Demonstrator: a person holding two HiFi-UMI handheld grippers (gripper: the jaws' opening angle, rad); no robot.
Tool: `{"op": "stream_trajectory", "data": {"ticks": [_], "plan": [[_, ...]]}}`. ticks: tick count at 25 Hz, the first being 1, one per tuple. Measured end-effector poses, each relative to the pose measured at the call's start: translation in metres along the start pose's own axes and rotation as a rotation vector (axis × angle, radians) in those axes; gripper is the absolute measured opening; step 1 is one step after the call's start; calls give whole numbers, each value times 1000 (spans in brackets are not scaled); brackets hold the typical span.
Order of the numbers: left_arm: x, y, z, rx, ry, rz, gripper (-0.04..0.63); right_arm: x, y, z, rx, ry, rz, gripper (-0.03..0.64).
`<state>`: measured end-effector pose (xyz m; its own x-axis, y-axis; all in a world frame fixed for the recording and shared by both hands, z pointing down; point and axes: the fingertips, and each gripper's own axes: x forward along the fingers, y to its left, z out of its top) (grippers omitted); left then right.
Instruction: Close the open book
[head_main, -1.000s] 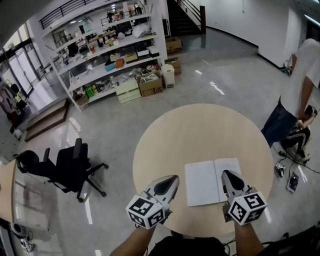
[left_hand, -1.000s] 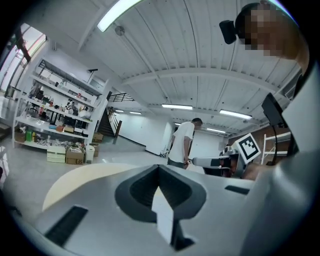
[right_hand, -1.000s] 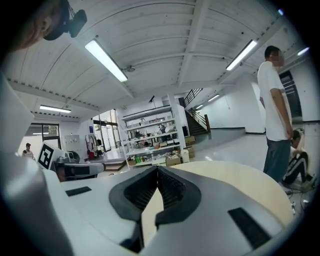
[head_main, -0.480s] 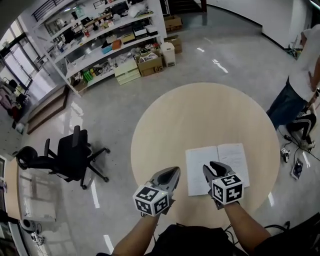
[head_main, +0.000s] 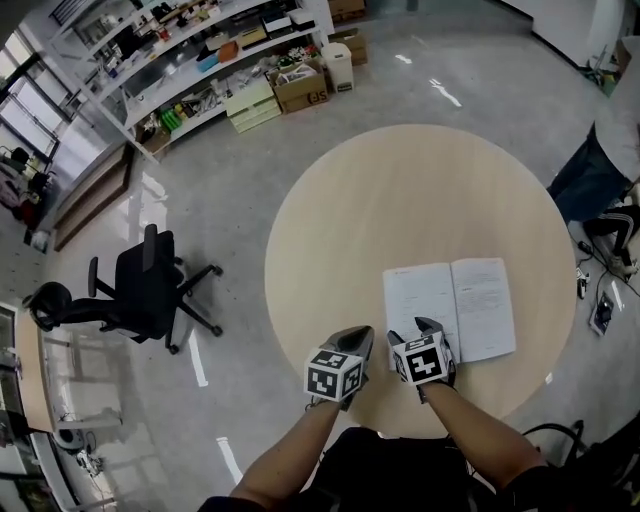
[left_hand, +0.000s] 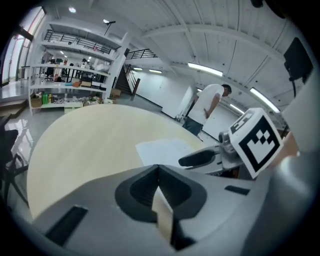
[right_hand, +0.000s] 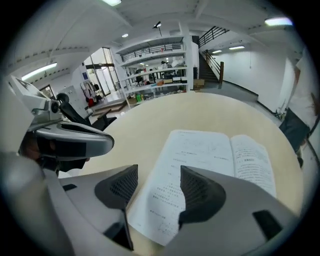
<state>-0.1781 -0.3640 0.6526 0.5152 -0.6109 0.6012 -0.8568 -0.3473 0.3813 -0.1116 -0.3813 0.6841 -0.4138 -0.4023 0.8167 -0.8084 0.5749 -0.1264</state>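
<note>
Lying open on table (head_main: 400, 200), book (head_main: 470, 305), seemingly person (head_main: 590, 175) beyond

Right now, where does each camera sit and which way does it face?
Head view: on the head, steeply down at the table; forearms, left gripper and right gripper show.
Left gripper view: on that gripper, across the table; its shut jaws show.
Right gripper view: on that gripper, down at the open book; jaws just opening, page edge between them, ungripped.
Shared: every view shows the open book.
</note>
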Motion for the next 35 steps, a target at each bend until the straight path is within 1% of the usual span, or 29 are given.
{"op": "stream_trajectory", "data": {"ticks": [3, 5, 9, 16, 19, 23, 27, 35], "plan": [[8, 6, -19, -4, 52, 0, -11, 17, -1, -9, -23, 51, -43, 247], [10, 6, -28, -11, 75, -7, -11, 25, -1, -16, -19, 81, -57, 247], [12, 4, -32, -10, 91, -25, -11, 35, -6, -22, -27, 97, -95, 247], [10, 9, -38, -4, 102, -46, -11, 47, -1, -28, -51, 136, -158, 258], [10, 9, -38, -2, 105, -51, -11, 45, -3, -28, -35, 134, -165, 267], [11, 10, -39, 0, 106, -60, -11, 46, -4, -30, -29, 120, -157, 265], [13, 11, -39, 2, 104, -68, -11, 48, -5, -29, -25, 131, -159, 259], [16, 0, -41, 13, 106, -94, -11, 46, -13, -32, -30, 157, -166, 224]]}}
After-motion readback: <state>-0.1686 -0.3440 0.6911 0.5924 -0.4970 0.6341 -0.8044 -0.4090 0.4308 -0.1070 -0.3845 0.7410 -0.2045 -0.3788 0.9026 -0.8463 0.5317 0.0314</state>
